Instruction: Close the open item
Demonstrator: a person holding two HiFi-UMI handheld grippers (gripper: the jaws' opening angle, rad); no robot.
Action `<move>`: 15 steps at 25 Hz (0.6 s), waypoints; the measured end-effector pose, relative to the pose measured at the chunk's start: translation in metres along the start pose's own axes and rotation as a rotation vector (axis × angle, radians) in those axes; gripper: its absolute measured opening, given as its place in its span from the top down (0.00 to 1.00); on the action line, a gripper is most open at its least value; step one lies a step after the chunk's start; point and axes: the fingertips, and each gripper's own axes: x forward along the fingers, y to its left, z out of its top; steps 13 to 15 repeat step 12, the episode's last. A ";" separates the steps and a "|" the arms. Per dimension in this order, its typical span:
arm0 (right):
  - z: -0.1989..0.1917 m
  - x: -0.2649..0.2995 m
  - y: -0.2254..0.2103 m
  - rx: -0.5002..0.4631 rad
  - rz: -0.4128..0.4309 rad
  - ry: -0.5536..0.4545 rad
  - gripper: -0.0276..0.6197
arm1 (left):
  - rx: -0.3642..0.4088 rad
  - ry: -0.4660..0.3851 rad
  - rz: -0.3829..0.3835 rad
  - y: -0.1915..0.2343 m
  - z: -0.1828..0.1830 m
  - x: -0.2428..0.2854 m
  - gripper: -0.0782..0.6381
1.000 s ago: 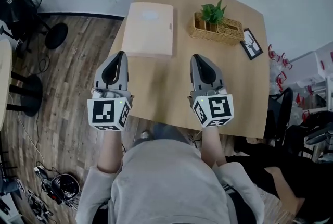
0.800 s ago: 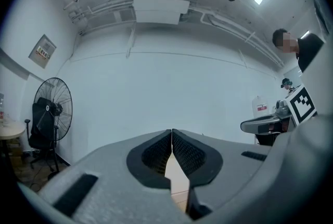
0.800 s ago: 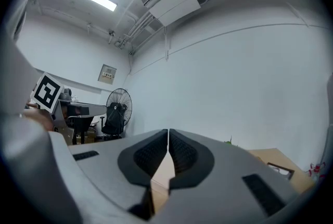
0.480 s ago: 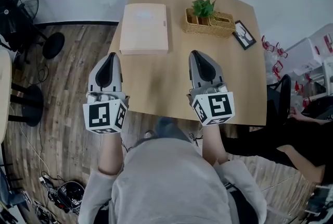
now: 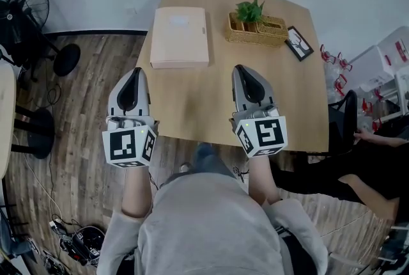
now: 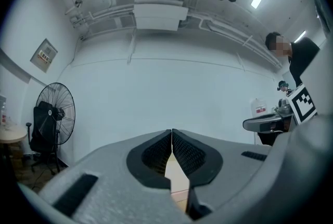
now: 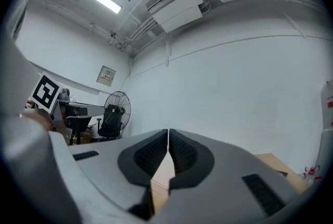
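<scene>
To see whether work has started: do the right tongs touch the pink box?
No, the right tongs are shut over the table, apart from the pink box farther back.

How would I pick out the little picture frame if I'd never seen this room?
Start at the light wooden table, far right corner. Just right of the woven wicker basket with a green plant sits a small black-framed picture, the only black-edged item resting on the table.

Closed pale-pink case (image 5: 179, 37), lying flat
</scene>
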 end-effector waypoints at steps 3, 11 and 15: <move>0.002 0.000 0.003 -0.003 -0.001 -0.003 0.94 | -0.005 0.002 0.000 0.002 0.000 -0.002 0.88; 0.003 -0.006 0.008 -0.006 -0.010 -0.005 0.94 | -0.007 0.000 0.000 0.005 -0.001 -0.010 0.88; 0.002 -0.008 0.008 -0.006 -0.011 -0.004 0.94 | -0.006 0.000 -0.001 0.004 -0.001 -0.011 0.88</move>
